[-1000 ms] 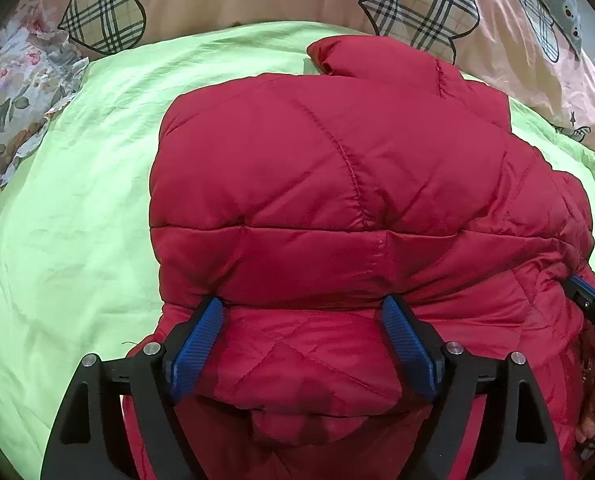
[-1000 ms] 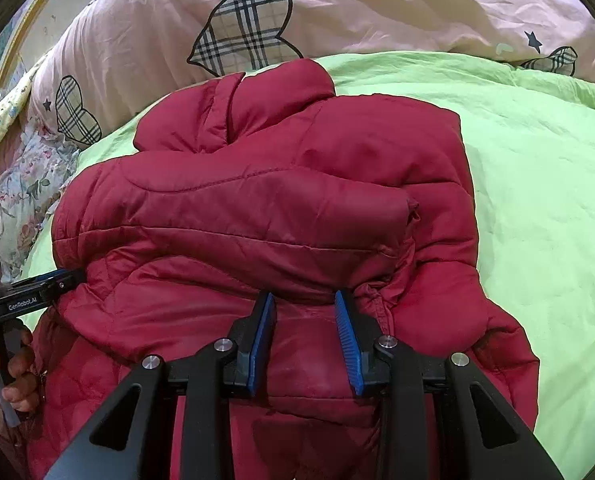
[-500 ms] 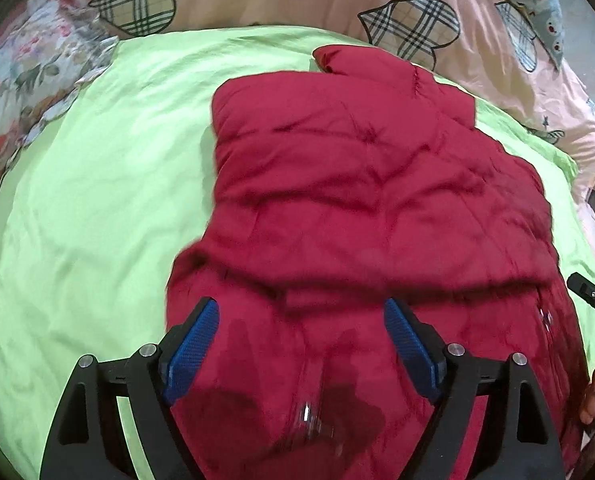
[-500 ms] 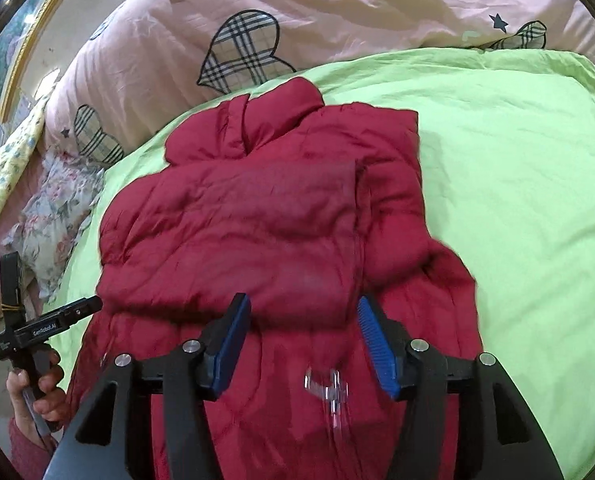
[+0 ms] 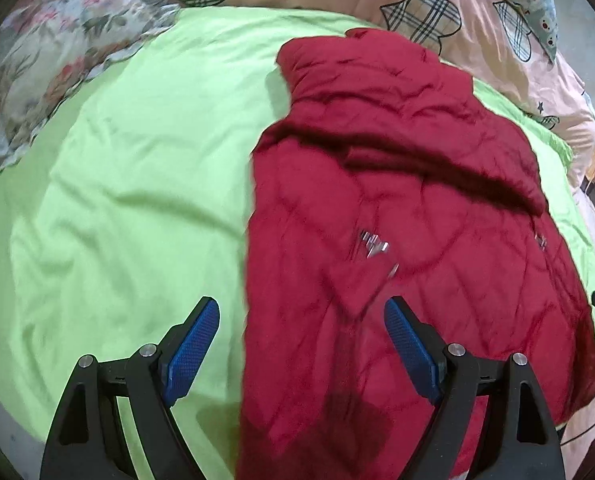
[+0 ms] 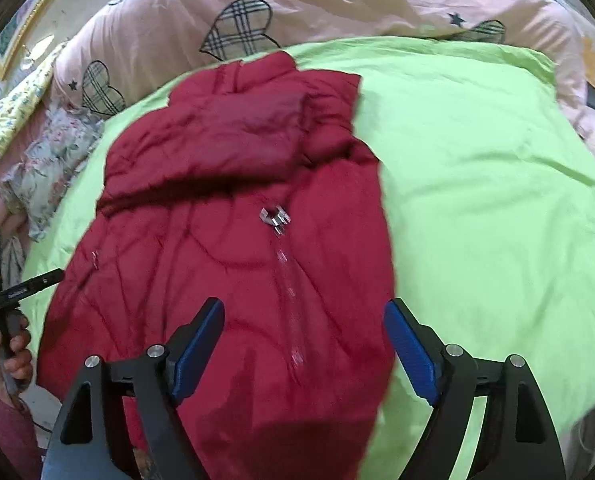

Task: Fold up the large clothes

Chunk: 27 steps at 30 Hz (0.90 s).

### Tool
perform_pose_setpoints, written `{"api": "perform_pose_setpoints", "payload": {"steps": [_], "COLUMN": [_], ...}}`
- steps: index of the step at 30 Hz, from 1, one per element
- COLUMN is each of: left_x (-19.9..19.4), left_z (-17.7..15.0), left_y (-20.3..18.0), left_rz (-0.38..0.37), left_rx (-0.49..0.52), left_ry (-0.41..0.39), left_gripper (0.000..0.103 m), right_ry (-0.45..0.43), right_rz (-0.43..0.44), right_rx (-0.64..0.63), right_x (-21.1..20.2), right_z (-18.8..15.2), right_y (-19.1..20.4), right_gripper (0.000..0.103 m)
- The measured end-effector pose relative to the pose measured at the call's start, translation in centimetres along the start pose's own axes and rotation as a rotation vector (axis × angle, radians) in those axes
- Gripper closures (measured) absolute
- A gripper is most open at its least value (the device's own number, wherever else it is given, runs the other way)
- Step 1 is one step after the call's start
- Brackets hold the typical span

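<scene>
We see a dark red quilted jacket (image 5: 397,208) lying flat on the green sheet (image 5: 129,184), collar toward the pink heart-print quilt (image 6: 297,4) and hem toward us. Its upper part is folded over, leaving a thick ridge across the chest. A metal zipper pull (image 6: 275,216) glints just below that ridge, mid-jacket.
</scene>
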<state>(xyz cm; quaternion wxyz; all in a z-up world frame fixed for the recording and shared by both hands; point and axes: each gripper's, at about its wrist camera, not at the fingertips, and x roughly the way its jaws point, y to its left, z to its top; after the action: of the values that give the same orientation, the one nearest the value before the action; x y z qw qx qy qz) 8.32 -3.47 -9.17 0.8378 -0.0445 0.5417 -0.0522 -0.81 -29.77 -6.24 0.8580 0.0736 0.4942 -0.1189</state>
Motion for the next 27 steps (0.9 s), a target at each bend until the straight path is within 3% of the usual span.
{"api": "perform_pose_setpoints", "payload": {"steps": [10, 22, 25, 27], "left_x": [-3.1, -4.7, -4.6, -4.4], "left_z": [-4.1, -7.2, -8.1, -8.6], "left_y": [2.2, 3.0, 2.8, 2.8], "left_rz": [0.009, -0.02, -0.02, -0.016], "left_rx": [-0.038, -0.015, 0.007, 0.024], "left_ry": [0.002, 0.04, 0.054, 0.06], "left_gripper": [0.017, 0.015, 0.015, 0.015], "right_ry": [0.017, 0.063, 0.061, 0.045], "right_rz": [-0.007, 0.065, 0.087, 0.097], "right_rx": [0.04, 0.07, 0.067, 0.057], "right_x": [-1.4, -1.0, -1.3, -1.9], "right_z": [-4.5, -7.5, -8.3, -8.8], "right_y": [-0.3, -0.3, -0.7, -1.0], "right_gripper": [0.015, 0.015, 0.021, 0.033]}}
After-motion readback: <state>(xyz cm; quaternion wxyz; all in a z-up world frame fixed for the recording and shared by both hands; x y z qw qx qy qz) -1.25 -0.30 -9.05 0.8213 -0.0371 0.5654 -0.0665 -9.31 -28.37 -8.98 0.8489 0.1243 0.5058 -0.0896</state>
